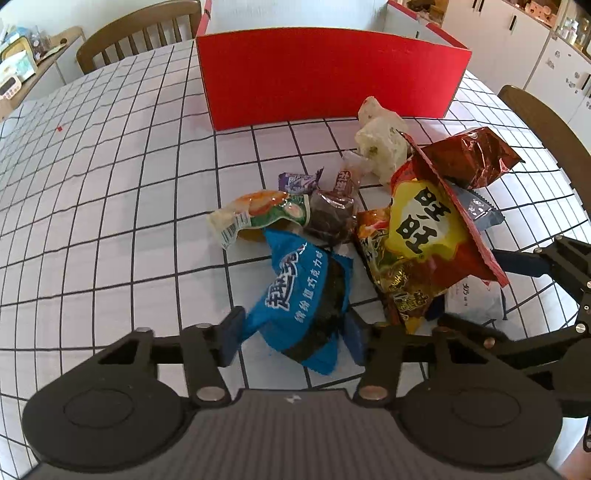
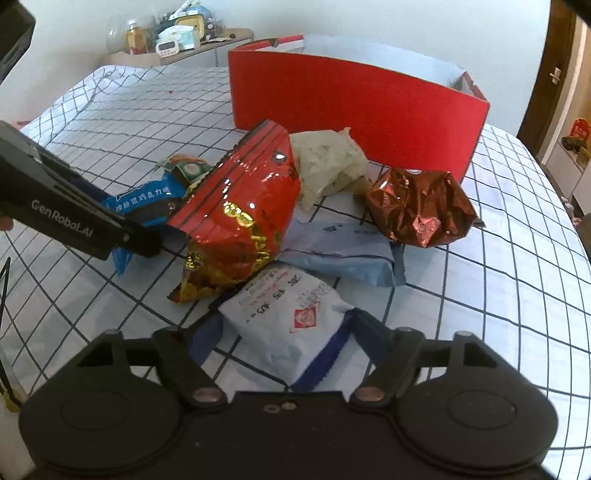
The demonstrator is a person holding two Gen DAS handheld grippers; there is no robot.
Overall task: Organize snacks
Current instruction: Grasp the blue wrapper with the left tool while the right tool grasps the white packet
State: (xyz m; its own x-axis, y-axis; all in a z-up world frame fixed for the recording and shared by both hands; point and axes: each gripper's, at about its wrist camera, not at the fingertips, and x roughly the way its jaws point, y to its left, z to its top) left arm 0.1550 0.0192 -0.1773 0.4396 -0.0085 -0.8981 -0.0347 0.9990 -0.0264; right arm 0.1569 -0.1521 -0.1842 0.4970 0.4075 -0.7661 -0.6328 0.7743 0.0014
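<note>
Grid-checked tablecloth [image 1: 110, 192], 2 wooden chairs [image 1: 140, 33], white cabinets [image 1: 517, 40].

One red box [image 1: 325, 77] stands open on the checked counter [image 1: 110, 184], w/ approx. ten snack packs heaped in front: one blue cookie pack [image 1: 295, 291], one big red-and-yellow bag [image 1: 428, 225], one crumpled maroon foil bag [image 2: 421, 206], one pale puffy bag [image 1: 380, 144], one white pack w/ a red diamond mark [image 2: 291, 314], one light-blue flat pack [image 2: 343, 251]. Smaller items, one apiece: green-and-orange pack [image 1: 258, 212], dark round cake in clear wrap [image 1: 330, 218], purple candy wrapper [image 1: 295, 181], gold-brown noodle-type bag [image 1: 399, 280]. Two tools show, left tool [image 1: 291, 332] and right tool [image 2: 284, 339], plus two wooden chairs [image 1: 140, 33] at the far edge; exact pack total is uncertain since the heap overlaps.
</note>
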